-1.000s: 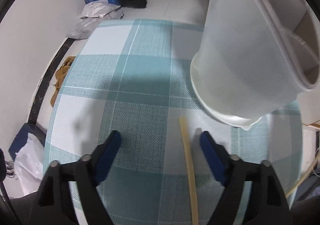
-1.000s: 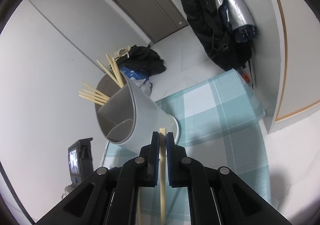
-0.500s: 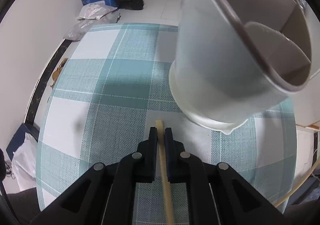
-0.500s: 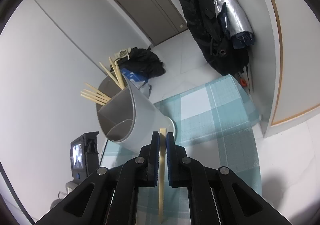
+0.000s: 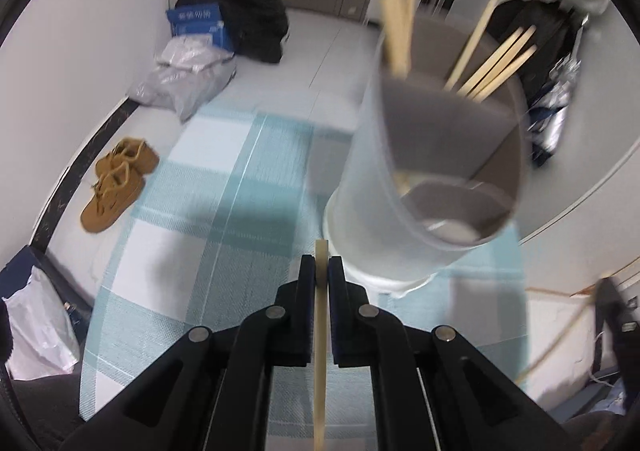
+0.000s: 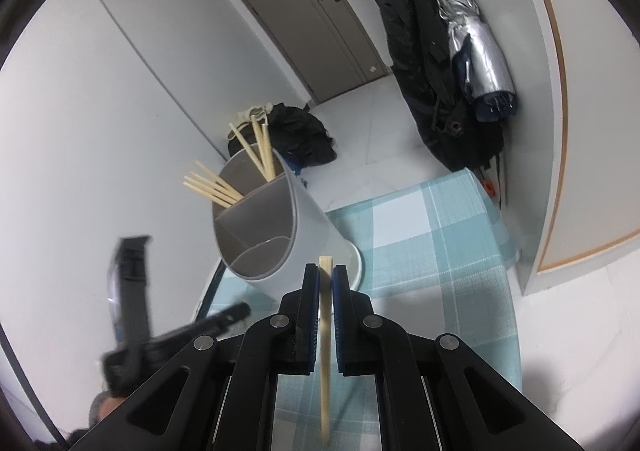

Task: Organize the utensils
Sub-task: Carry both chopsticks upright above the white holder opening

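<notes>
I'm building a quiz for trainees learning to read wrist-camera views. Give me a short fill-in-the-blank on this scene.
1. Each claw, left claw and right claw, is shut on one ____.
2. The grey holder stands on a checked ____.
3. The nearest compartment of the holder holds ____ chopsticks.
4. On the floor left of the table lies a pair of brown ____.

Missing words: chopstick; tablecloth; no; shoes

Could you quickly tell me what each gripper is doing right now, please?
Left gripper: shut on a pale wooden chopstick.
Right gripper: shut on another pale wooden chopstick.
</notes>
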A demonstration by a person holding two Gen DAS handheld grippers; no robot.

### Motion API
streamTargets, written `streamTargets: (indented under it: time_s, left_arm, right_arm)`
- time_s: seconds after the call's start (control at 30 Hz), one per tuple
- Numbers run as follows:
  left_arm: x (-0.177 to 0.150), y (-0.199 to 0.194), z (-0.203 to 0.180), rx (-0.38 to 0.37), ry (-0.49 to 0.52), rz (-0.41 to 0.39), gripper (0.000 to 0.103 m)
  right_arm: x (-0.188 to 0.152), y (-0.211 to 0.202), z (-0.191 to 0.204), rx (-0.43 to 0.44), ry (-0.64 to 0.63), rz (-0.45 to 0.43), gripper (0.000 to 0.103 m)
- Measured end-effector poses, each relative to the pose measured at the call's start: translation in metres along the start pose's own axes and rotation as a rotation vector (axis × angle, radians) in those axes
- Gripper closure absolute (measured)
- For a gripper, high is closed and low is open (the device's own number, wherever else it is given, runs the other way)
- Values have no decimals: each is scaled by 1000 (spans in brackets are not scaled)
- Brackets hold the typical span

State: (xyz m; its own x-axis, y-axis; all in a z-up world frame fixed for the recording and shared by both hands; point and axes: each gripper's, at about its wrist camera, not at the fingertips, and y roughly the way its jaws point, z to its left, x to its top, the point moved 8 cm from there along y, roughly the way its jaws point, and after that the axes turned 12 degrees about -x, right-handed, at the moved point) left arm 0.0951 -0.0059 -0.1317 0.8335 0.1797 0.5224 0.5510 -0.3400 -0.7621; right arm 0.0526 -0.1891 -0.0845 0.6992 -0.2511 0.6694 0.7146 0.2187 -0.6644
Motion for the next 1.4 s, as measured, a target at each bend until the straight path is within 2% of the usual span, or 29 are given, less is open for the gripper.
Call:
streamTargets:
  time_s: [0.1, 0.2, 0.37, 0.5, 0.87, 1.03, 1.4]
  left_arm:
    - [7, -21, -13, -40, 34, -69, 101]
    - [7, -36, -21, -41, 73, -122, 101]
    - [3, -50, -23, -54, 100, -148, 101]
    - [-2, -70, -26, -47, 107, -204, 101]
    - [-15, -92, -33, -58, 136, -217, 101]
    - [-18, -97, -34, -47, 169, -196, 101]
    - [-8, -111, -47, -83, 211, -192, 101]
  right_arm:
    - [-1, -5, 8, 2, -31, -22, 97]
    - [-2, -13, 15, -11, -58, -65, 97]
    - [-2, -23, 26, -7, -89, -114, 97]
    - [0, -27, 37, -6, -128, -153, 97]
    - [-11, -37, 50, -20, -157, -184, 97]
    - [-16, -46, 53, -11, -165, -199, 97]
    - [-14, -53, 67, 3, -183, -209, 97]
